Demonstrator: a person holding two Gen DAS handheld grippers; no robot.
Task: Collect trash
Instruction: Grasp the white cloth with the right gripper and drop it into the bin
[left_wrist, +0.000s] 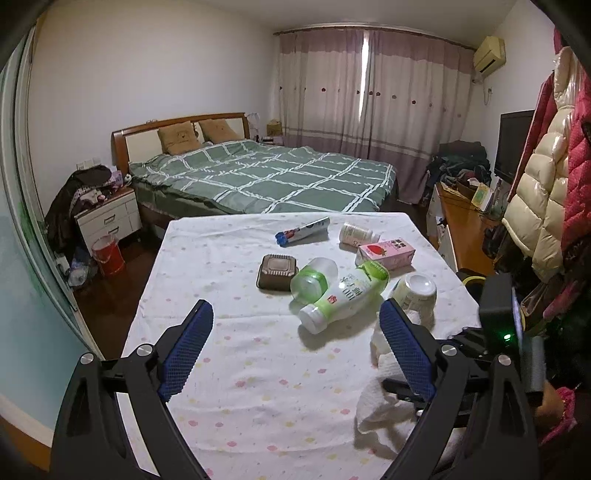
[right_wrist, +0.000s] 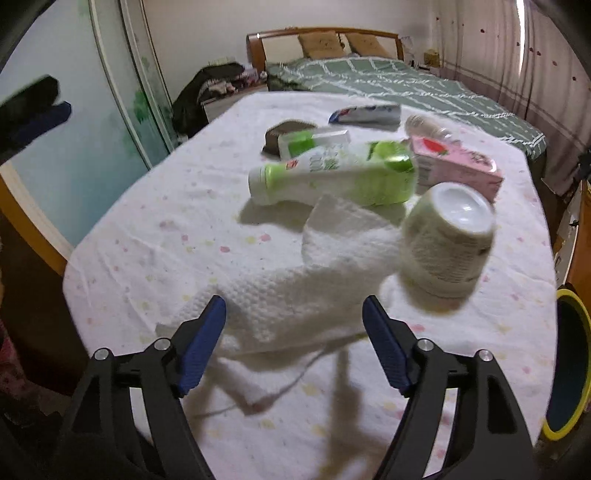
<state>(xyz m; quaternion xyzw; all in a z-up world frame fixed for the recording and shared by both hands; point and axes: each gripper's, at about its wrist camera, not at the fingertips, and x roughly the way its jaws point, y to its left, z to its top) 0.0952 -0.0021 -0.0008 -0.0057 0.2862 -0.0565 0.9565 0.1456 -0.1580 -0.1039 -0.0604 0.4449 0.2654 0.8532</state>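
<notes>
The trash lies scattered on the surface (left_wrist: 229, 332), which wears a white cloth dotted with small pink and yellow flowers; the left claw (left_wrist: 295, 328) hovers over the near edge with its blue pads spread wide and nothing between them; the right claw (right_wrist: 293, 325) is likewise released, its fingers splayed above a crumpled white paper towel (right_wrist: 295, 291) without gripping it. Just beyond the towel a white tub (right_wrist: 448, 243) lies on its side, its fine print too blurred to read; a green-and-white drink bottle (left_wrist: 343, 297) lies tipped beside it, carrying large Chinese characters and a small red mark that I cannot make out. Resting against the bottle is a clear cup with a green band (left_wrist: 314, 278); next to that sits a dark brown square box (left_wrist: 277, 271). Farther back a pink carton (left_wrist: 386, 253) shows a strawberry picture and dark characters too small to read; a small white bottle (left_wrist: 358, 233) and a toothpaste tube (left_wrist: 303, 230) in blue, red and white lie near the far edge, lettering illegible. A yellow-rimmed bin (right_wrist: 569, 373) stands at the surface's right side; behind everything is a bed (left_wrist: 266, 177) with a green checked cover.
</notes>
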